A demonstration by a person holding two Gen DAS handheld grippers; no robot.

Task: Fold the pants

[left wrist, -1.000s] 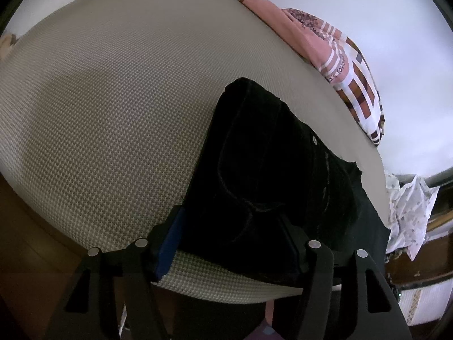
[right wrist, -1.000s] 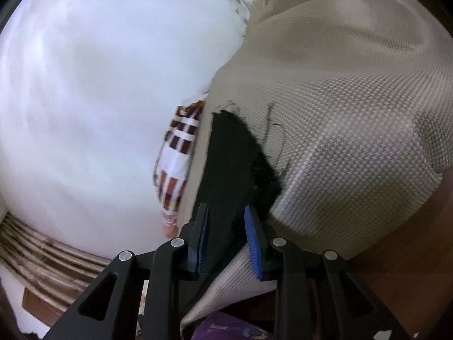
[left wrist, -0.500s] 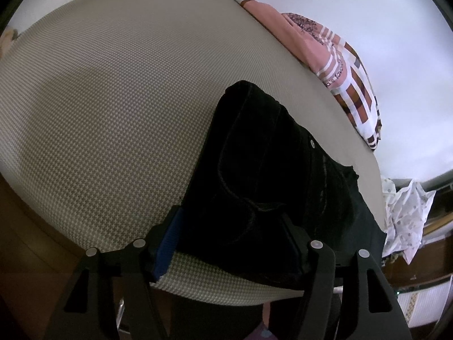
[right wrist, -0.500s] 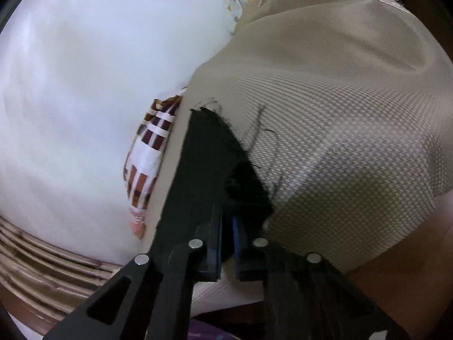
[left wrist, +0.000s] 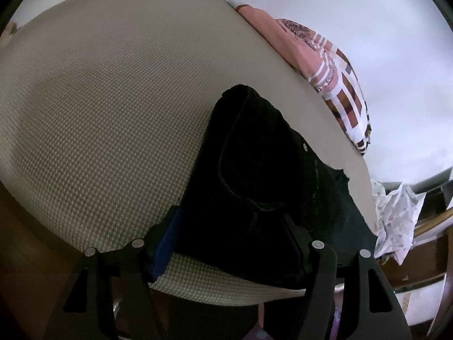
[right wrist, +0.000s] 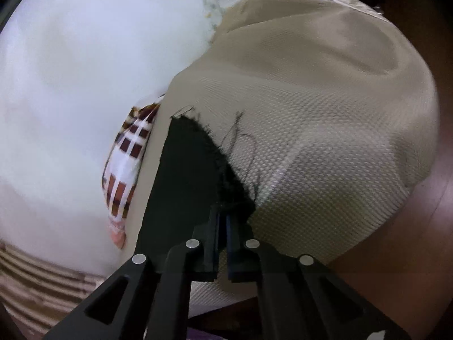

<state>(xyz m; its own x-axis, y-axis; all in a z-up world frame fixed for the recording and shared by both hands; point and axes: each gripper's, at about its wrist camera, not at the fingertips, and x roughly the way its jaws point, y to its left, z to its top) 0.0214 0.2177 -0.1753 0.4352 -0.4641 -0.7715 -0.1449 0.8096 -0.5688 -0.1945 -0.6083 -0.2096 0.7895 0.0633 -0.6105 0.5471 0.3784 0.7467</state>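
Black pants [left wrist: 260, 175] lie bunched on a beige woven mattress [left wrist: 107, 119]. My left gripper [left wrist: 232, 215] straddles the thick near end of the pants at the mattress edge. Its blue left pad [left wrist: 167, 243] sits against the fabric, and the right finger is sunk in the folds. In the right wrist view a pants leg [right wrist: 184, 170] with a frayed hem runs away from the camera. My right gripper [right wrist: 222, 212] pinches that hem, with cloth between its pads while the jaws open slightly.
A pink and brown checked cloth [left wrist: 334, 85] lies along the mattress's far side against a white wall [left wrist: 382, 28]; it also shows as the checked cloth [right wrist: 127, 164]. A white dotted cloth [left wrist: 396, 215] hangs at the right. Brown floor [right wrist: 410, 240] borders the mattress.
The right gripper's jaws closed from a clear gap onto the frayed hem, and the gripper tipped so the leg sits more centred. The left gripper and the pants' bunched end stayed put.
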